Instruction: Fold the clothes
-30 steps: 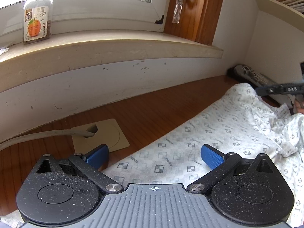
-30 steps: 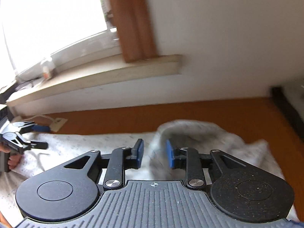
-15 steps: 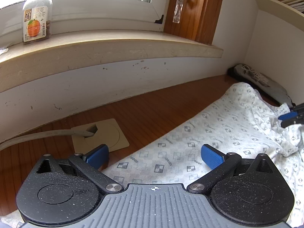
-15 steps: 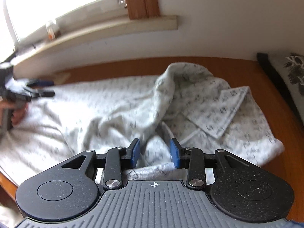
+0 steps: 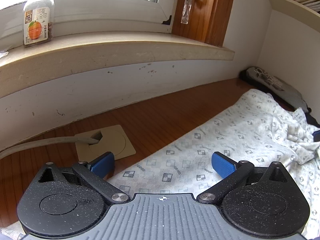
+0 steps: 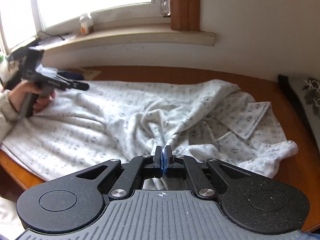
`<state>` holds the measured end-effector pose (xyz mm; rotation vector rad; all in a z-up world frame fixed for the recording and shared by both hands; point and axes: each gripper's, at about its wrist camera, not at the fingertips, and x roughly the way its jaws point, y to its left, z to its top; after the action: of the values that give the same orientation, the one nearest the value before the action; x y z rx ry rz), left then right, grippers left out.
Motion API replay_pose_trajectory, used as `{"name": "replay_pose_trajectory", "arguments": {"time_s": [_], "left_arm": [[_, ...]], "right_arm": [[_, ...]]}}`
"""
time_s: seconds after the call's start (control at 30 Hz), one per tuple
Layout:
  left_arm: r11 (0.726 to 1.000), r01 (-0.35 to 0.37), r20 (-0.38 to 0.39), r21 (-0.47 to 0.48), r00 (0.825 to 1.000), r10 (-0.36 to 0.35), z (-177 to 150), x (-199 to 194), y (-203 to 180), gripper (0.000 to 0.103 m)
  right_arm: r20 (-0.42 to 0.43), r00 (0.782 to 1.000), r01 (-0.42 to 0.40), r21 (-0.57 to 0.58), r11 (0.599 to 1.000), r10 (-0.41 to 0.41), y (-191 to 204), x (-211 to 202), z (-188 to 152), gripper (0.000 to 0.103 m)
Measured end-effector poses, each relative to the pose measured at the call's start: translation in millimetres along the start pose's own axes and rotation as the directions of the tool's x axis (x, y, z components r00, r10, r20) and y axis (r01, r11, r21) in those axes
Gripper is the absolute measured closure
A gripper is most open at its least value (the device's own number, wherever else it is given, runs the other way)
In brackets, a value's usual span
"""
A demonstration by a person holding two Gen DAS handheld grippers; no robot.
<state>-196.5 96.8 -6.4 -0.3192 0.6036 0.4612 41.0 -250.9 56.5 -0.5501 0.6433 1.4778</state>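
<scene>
Bare wood (image 5: 160, 120) behind garment (image 5: 230, 140); wall (image 5: 120, 92) blocks.

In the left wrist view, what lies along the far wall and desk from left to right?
Jar → cable grommet plate → blind-cord pull → patterned garment → dark cushion.

My left tool (image 5: 163, 163) has matte black, speckled linkage arms, two round black discs at its base and a grey ribbed plate between them marked with a small white crosshair. Silver screws sit at the pivots. Its pads (image 5: 223, 165) are bright blue with a fine grid texture. My right tool (image 6: 163, 156) is built the same, blue pads edged in black. My left hand (image 6: 37, 98) shows bare skin below a pale cream sleeve.
</scene>
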Motion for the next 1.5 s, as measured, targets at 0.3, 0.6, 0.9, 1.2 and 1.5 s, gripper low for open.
{"name": "replay_pose_trajectory", "arguments": {"time_s": [0.3,0.6,0.9,1.2,1.5], "left_arm": [[1.000,0.005,-0.002,0.001,1.000,-0.005,1.1,-1.5,0.5,0.000],[1.000,0.010,-0.011,0.002,1.000,-0.010,2.6,-0.8,1.9,0.000],[1.000,0.010,-0.010,-0.001,1.000,-0.010,3.0,-0.1,2.7,0.000],[1.000,0.018,-0.011,0.002,1.000,-0.018,3.7,0.5,5.8,0.000],[1.000,0.011,-0.012,0.003,1.000,-0.011,4.4,2.1,5.1,0.000]], "right_arm": [[-0.026,0.999,0.036,0.067,0.997,-0.034,-25.6,32.6,12.0,0.073],[0.076,0.985,0.142,0.173,0.975,-0.157,-42.4,-6.8,-7.3,0.100],[0.086,0.986,0.116,0.243,0.963,-0.141,-72.7,8.8,4.5,0.090],[-0.016,0.989,0.146,0.219,0.965,-0.146,-98.1,93.4,54.6,0.079],[0.118,0.987,-0.128,0.134,0.983,0.113,-85.8,104.4,98.2,0.079]]}}
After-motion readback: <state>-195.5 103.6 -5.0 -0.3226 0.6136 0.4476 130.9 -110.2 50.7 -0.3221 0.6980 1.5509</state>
